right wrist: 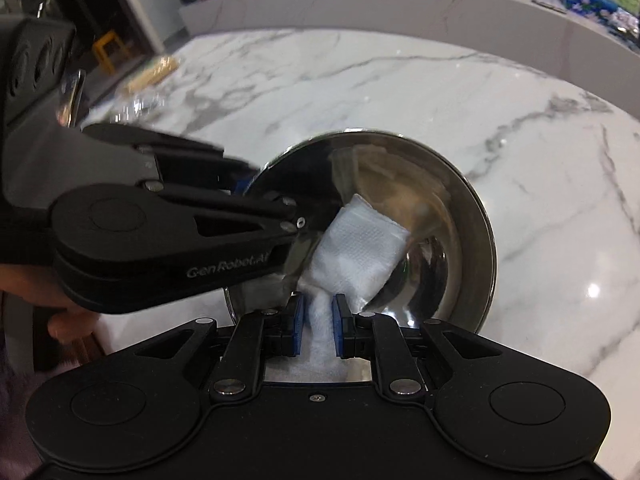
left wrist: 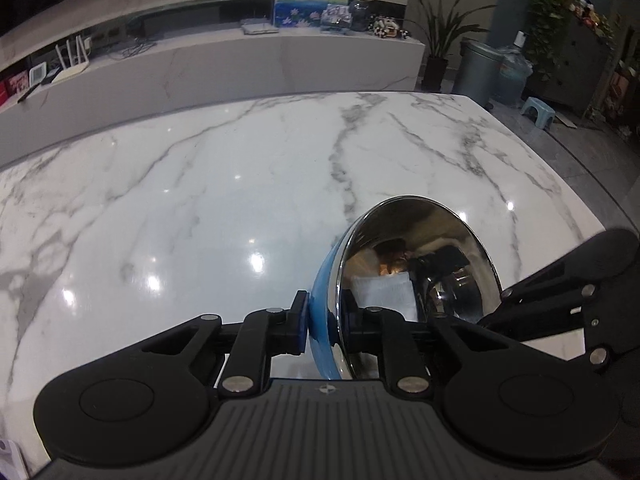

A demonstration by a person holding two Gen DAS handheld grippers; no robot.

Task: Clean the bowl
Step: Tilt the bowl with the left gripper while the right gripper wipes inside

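Observation:
A steel bowl (left wrist: 424,256) with a blue outside is tipped on its edge above the marble table (left wrist: 200,200). My left gripper (left wrist: 325,320) is shut on the bowl's rim, one finger outside and one inside. In the right wrist view the bowl (right wrist: 460,216) faces me, with the left gripper (right wrist: 256,204) holding its left rim. My right gripper (right wrist: 318,326) is shut on a folded white paper towel (right wrist: 360,252), which presses against the bowl's inner wall. The towel also shows inside the bowl in the left wrist view (left wrist: 384,292), where my right gripper's body enters from the right.
A clear plastic bag with something yellow (right wrist: 148,80) lies at the table's far left edge in the right wrist view. Beyond the table are a long marble counter (left wrist: 240,56), a grey bin (left wrist: 476,68), a potted plant (left wrist: 440,36) and a small blue stool (left wrist: 538,109).

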